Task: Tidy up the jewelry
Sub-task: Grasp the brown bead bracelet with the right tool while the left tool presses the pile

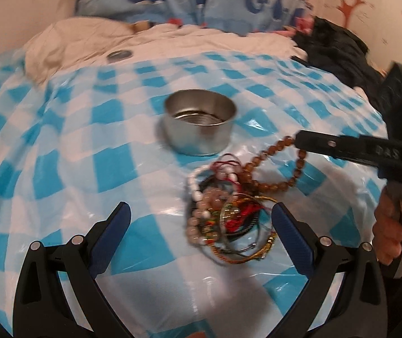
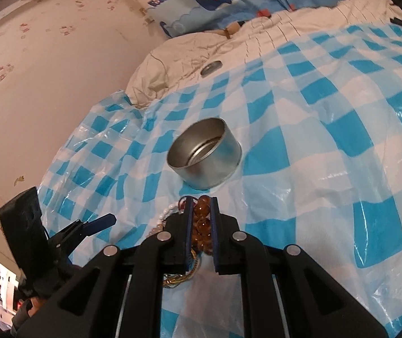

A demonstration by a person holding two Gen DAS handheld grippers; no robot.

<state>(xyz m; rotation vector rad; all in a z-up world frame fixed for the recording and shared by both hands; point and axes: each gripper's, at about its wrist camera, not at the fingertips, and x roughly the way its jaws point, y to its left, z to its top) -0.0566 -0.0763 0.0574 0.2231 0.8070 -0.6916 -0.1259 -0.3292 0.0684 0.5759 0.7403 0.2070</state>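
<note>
Carrying the amber-brown bead strand (image 1: pixel 274 166), pinched between the right gripper's (image 2: pixel 201 211) narrowed pads, calls for lifting it clear of the tangled heap of bangles and cords (image 1: pixel 229 217) (pieces uncountable) before reaching the one round empty metal tin (image 1: pixel 200 125). The left gripper (image 1: pixel 201 219) hovers spread.

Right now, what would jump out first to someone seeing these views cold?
The right tool shut on a string of amber beads, lifting one end from the tangled jewelry pile on the blue-and-white checked cover. Just beyond the pile stands an empty silver tin. The left tool gapes open around the pile.
</note>
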